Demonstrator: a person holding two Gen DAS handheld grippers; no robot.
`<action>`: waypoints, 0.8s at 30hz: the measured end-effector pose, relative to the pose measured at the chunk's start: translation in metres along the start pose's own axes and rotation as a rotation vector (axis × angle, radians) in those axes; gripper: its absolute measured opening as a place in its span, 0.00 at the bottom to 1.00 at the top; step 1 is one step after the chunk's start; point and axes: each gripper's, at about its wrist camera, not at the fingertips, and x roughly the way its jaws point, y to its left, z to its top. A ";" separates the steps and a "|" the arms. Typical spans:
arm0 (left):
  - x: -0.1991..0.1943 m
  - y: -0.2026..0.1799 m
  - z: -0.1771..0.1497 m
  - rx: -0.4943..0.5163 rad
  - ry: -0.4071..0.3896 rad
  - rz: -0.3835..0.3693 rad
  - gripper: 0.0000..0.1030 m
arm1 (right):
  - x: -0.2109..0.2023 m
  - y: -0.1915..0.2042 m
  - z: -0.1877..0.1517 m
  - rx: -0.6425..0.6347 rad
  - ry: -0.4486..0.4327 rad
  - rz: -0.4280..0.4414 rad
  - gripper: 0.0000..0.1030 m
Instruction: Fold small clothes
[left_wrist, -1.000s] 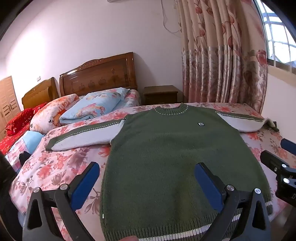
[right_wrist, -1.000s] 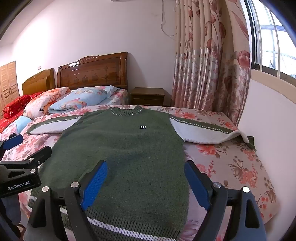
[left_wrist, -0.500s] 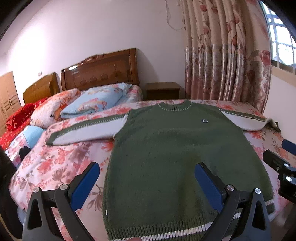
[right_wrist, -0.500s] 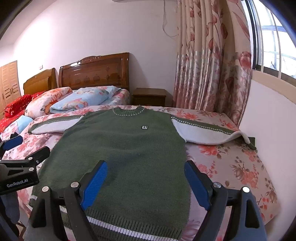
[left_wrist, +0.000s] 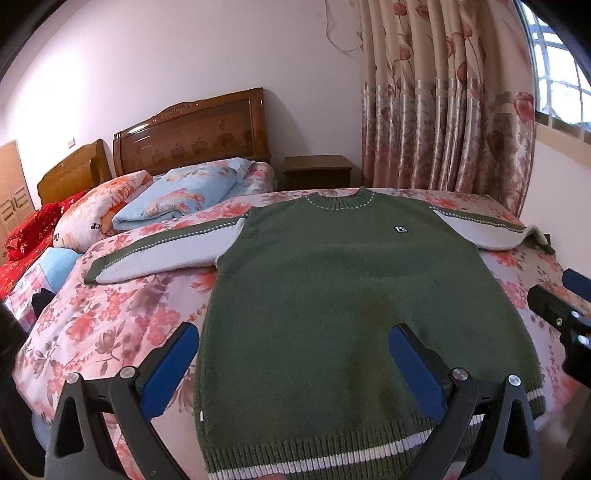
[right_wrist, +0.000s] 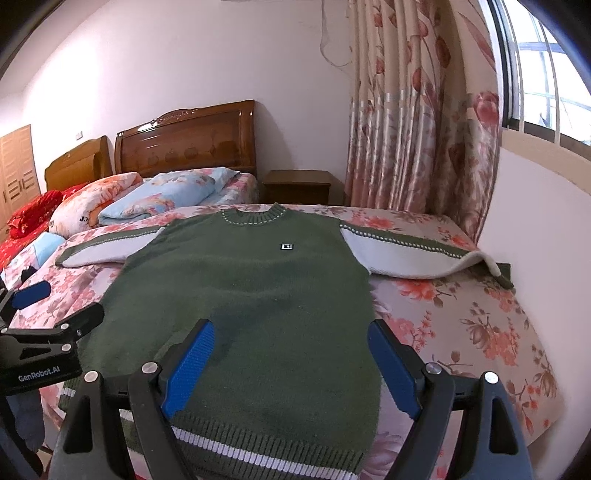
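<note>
A small green knit sweater (left_wrist: 351, 295) with grey sleeves lies flat, face up, on the floral bedspread (left_wrist: 122, 317), its striped hem toward me. It also shows in the right wrist view (right_wrist: 258, 295). Both sleeves are spread out sideways; the right sleeve (right_wrist: 406, 254) reaches the bed's far edge. My left gripper (left_wrist: 291, 362) is open and empty above the hem's left half. My right gripper (right_wrist: 291, 362) is open and empty above the hem's right half. Each gripper shows at the edge of the other's view.
Pillows and a folded blue quilt (left_wrist: 177, 199) lie at the bed's head by a wooden headboard (left_wrist: 192, 136). A nightstand (right_wrist: 299, 184) and floral curtain (right_wrist: 413, 122) stand behind. The wall (right_wrist: 535, 240) runs close along the bed's right side.
Both grippers have risen and tilted slightly, so the sweater sits lower in view. The sweater has not moved and both grippers stay open.
</note>
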 end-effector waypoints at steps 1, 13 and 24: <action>0.000 0.000 0.000 -0.003 0.000 -0.002 1.00 | 0.000 -0.001 0.000 0.003 -0.002 -0.004 0.84; -0.002 0.002 -0.001 -0.010 -0.004 0.004 1.00 | 0.002 0.000 -0.001 -0.001 0.003 0.001 0.84; -0.005 0.004 0.000 -0.011 -0.016 0.010 1.00 | 0.001 -0.002 0.000 0.001 0.001 0.000 0.84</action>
